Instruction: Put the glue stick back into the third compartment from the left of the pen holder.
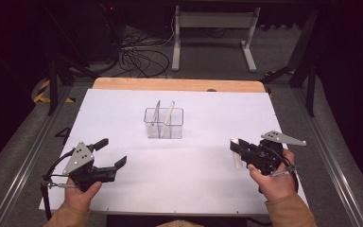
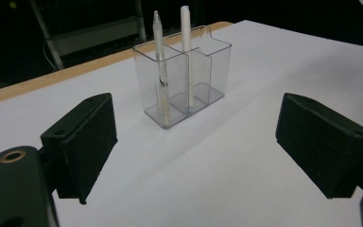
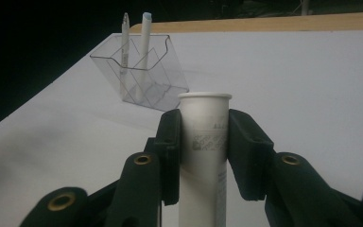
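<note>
A clear plastic holder [image 1: 164, 123] [image 2: 184, 78] [image 3: 139, 73] with compartments stands mid-table, with two white pens [image 2: 159, 56] [image 3: 144, 40] upright in it. My right gripper [image 1: 237, 147] [image 3: 204, 146] is at the right of the table, shut on a white tube [image 3: 203, 156] [image 1: 236, 153] with a printed label; its flat cap end points away from the camera. My left gripper [image 1: 112, 152] [image 2: 196, 146] hovers at the left front, jaws wide open with nothing between them, facing the holder.
A white sheet [image 1: 123, 109] covers the wooden table [image 1: 179, 84]. Beyond the far edge lie cables [image 1: 139, 56] on the floor and a white frame [image 1: 212, 28]. Metal rails run along both table sides.
</note>
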`<state>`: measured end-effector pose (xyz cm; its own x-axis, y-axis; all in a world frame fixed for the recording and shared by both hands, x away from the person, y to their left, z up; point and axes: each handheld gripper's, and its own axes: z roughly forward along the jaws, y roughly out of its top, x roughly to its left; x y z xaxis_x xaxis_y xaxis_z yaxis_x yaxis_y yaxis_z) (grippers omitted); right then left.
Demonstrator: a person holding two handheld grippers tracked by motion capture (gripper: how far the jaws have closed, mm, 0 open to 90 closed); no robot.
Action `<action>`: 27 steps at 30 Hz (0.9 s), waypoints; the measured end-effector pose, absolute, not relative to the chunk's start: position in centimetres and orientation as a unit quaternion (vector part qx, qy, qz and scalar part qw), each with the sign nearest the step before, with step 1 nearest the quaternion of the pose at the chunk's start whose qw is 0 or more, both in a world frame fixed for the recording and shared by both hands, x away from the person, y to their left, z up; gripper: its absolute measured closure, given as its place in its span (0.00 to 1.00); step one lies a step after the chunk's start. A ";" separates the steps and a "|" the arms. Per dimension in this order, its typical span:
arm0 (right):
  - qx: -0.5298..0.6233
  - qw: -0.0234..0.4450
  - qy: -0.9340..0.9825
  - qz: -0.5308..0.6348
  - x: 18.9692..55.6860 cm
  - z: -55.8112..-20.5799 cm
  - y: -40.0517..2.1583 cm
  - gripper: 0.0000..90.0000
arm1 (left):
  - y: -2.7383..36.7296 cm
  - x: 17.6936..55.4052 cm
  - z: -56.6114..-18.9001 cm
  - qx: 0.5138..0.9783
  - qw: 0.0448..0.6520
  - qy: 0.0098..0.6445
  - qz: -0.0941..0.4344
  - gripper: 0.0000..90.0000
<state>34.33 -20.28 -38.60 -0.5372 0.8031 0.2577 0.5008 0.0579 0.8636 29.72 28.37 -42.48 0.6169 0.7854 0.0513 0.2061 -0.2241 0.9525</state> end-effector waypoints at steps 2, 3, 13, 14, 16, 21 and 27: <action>0.454 0.149 0.712 0.514 34.5 -38.5 -20.1 0.75 | 28.4 29.7 -42.5 0.732 0.526 0.337 0.271 0.15; 0.451 0.149 0.712 0.517 34.5 -38.4 -20.0 0.75 | 28.4 29.7 -42.5 0.732 0.527 0.337 0.270 0.15; 0.424 0.146 0.710 0.543 35.8 -37.7 -18.8 0.75 | 28.5 29.5 -42.5 0.731 0.526 0.338 0.273 0.15; 0.422 0.146 0.709 0.546 36.0 -37.6 -18.6 0.75 | 28.6 29.5 -42.5 0.731 0.526 0.338 0.273 0.15; 0.417 0.145 0.707 0.552 36.3 -37.5 -18.3 0.75 | 28.6 29.4 -42.5 0.731 0.525 0.340 0.274 0.15; 0.412 0.138 0.703 0.563 37.2 -37.2 -17.5 0.75 | 28.7 29.2 -42.5 0.731 0.523 0.342 0.276 0.15; 0.400 0.135 0.699 0.577 38.1 -36.6 -16.2 0.75 | 28.9 29.0 -42.5 0.728 0.522 0.345 0.278 0.15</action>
